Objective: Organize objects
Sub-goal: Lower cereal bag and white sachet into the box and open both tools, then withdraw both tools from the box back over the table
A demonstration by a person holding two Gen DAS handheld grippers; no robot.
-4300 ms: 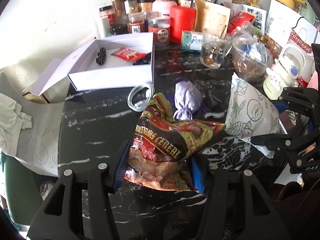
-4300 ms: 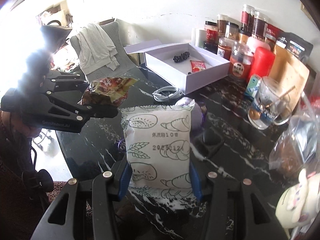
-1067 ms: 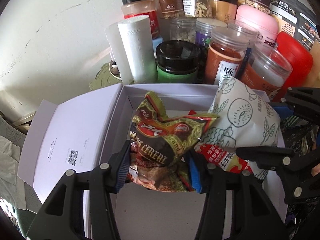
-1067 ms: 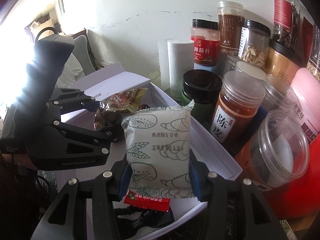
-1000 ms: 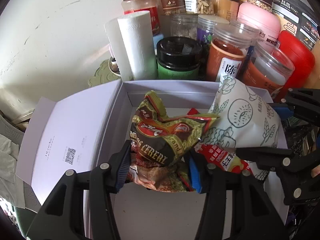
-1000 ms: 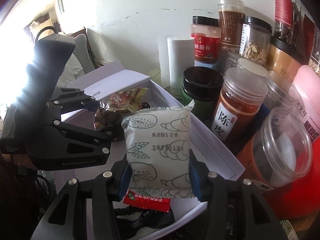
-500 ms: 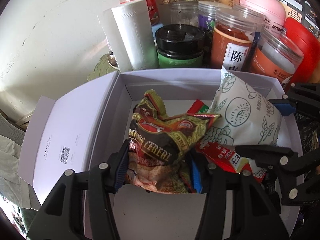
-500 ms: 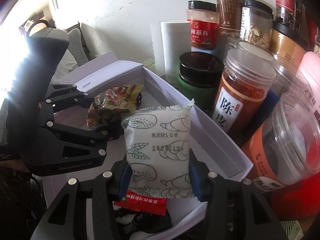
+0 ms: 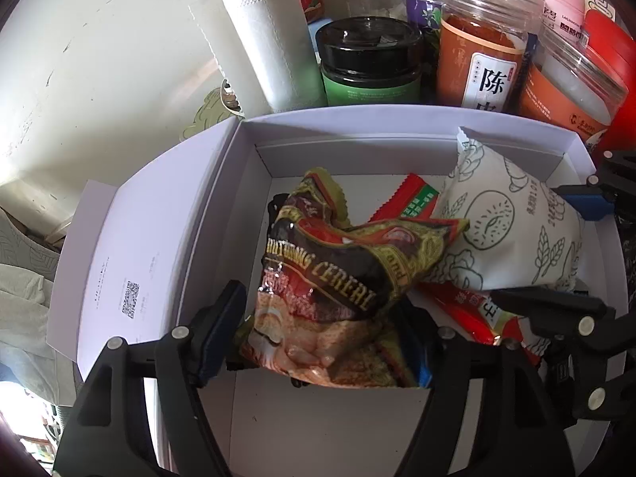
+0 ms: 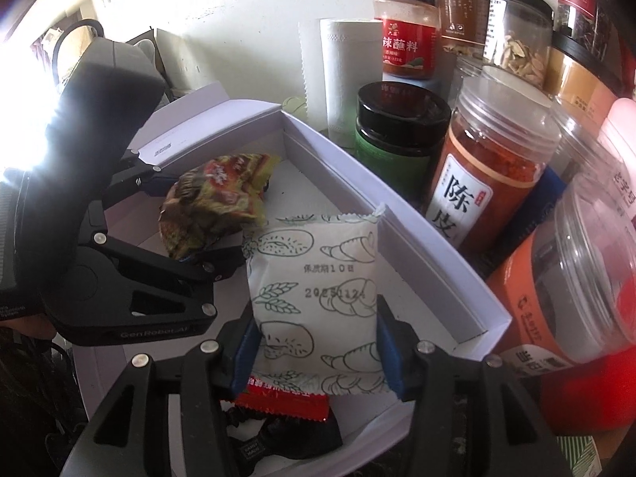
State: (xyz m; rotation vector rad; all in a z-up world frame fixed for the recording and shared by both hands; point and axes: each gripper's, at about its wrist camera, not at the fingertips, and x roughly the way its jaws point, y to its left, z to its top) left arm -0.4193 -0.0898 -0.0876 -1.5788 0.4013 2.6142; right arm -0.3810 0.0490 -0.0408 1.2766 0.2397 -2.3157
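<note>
Inside white box (image 9: pixel 417 127): left claw (image 9: pixel 318 342) opening around cereal bag (image 9: pixel 338 278); right claw (image 10: pixel 318 342) apparently still clenched on white pouch (image 10: pixel 318 278).

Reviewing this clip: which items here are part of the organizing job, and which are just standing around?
Part of the job:
- cereal bag, between the opening left gripper jaws
- white bread packet, clamped by the right gripper
- white box
- red sachet lying in it

Standing around:
- paper roll
- green jar
- orange spice jar
</note>
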